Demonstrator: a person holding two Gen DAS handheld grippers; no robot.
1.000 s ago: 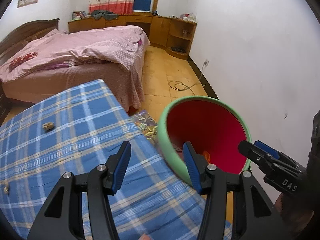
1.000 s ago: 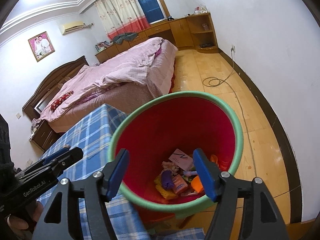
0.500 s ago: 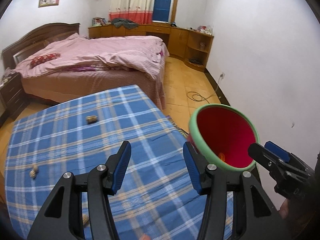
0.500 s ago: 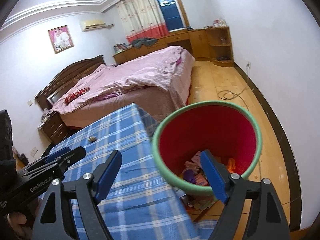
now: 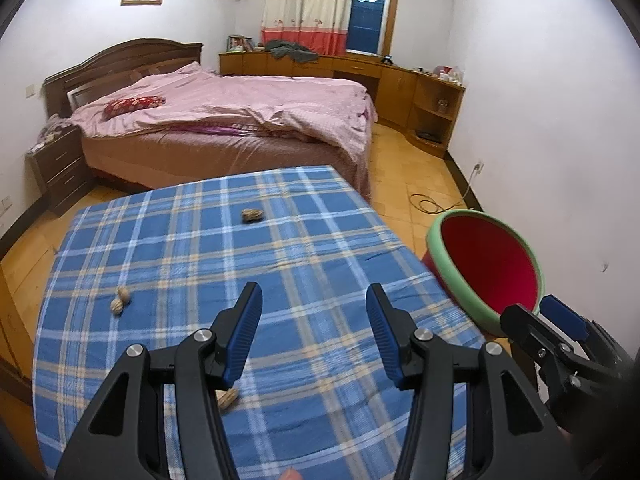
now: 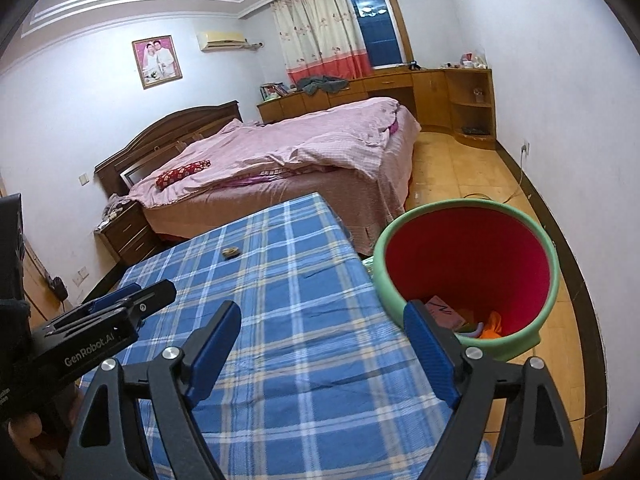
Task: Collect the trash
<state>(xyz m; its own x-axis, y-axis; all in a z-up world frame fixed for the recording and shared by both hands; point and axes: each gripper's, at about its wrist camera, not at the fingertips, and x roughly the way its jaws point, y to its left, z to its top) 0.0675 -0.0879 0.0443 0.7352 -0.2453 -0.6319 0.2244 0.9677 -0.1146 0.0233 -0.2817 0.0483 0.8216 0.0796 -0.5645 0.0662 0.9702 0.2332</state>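
Observation:
A table with a blue plaid cloth (image 5: 304, 264) (image 6: 304, 320) carries nut shells: one far shell (image 5: 251, 215) (image 6: 231, 252), a pair at the left (image 5: 120, 300), and one (image 5: 227, 397) under my left gripper's finger. My left gripper (image 5: 314, 330) is open and empty above the near cloth. My right gripper (image 6: 322, 354) is open and empty over the table's right edge. A red bin with a green rim (image 5: 486, 264) (image 6: 468, 272) stands on the floor right of the table, with wrappers inside.
A bed with a pink quilt (image 5: 240, 120) stands beyond the table. Wooden cabinets (image 5: 400, 80) line the far wall. A nightstand (image 5: 60, 164) is at the left. A cable (image 5: 428, 200) lies on the wooden floor near the white right wall.
Both grippers have pulled back and swung left from over the bin toward the table. The bin now sits to the right in both views. Both stay open.

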